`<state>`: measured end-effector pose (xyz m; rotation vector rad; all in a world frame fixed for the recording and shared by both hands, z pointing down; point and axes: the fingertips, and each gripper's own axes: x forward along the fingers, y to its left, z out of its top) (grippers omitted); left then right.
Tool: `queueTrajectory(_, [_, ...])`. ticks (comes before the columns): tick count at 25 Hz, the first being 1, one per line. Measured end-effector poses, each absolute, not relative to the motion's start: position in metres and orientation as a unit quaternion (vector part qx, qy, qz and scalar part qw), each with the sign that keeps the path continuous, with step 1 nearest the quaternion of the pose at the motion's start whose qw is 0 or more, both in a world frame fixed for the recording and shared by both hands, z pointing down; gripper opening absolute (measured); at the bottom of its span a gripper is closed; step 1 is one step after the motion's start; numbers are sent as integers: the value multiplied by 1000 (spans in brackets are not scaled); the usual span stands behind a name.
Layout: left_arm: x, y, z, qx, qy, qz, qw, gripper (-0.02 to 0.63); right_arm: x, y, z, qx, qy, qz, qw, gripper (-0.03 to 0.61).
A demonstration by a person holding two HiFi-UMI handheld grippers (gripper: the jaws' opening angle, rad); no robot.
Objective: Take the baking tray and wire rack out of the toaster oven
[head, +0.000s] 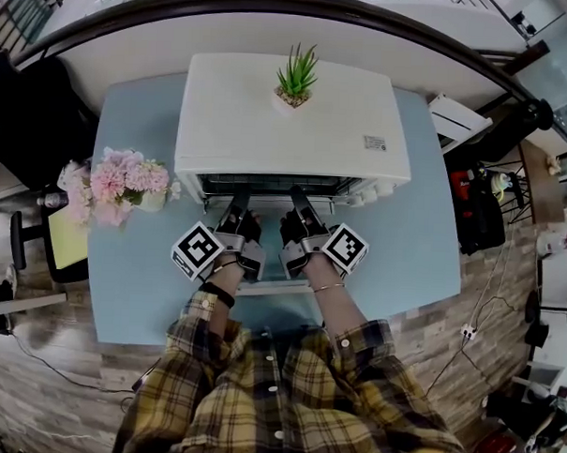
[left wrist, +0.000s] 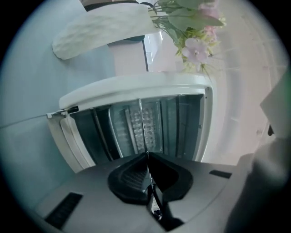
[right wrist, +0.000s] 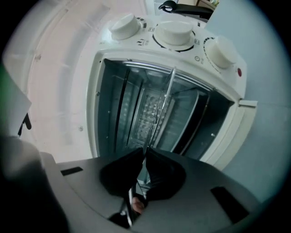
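1. Toaster oven (head: 297,128), white, sits on a blue table (head: 132,261), toward the far side.
2. Its door (head: 273,288) hangs open and lies flat on the near side, toward the person.
3. A little green plant (head: 297,76) in a pot stands on top of the oven.
4. Pink flowers (head: 121,181) stand just beside the oven on the left.
5. 3 white knobs (right wrist: 175,32) sit in a row on the right part of the oven's front.
6. 2 grippers reach level into the open mouth of the oven, side by side.
7. The left gripper (head: 236,202) is at the left part of the mouth. Its jaws are pinched tight on the thin near edge of the wire rack (left wrist: 142,123).
8. The right gripper (head: 299,201) is at the right part of the mouth. Its jaws are pinched on that same thin edge too.
9. The wire rack is inside the oven, about halfway up the opening, and runs from the jaws toward the far wall. Each gripper view sees it from the side, as a thin line.
10. I cannot pick out the baking tray from the rack.
11. A cube with square marks rides on each gripper, 1 at the left (head: 196,250) and 1 at the right (head: 346,247), both over the open door.
12. The person wears a yellow checked shirt (head: 295,400).
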<state>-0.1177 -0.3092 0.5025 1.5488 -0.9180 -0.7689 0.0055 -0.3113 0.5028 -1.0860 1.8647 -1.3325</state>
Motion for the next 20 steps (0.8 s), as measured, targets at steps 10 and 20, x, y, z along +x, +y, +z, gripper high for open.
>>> queueTrajectory(10, [-115,-258,494,660,-361,-332,568,5,4,-258,497,-406,705,-495,305,26])
queueTrajectory(20, [-113,-207,484,661,-358,-342,564,6,1,-207,487,-364,727,-497,304,23])
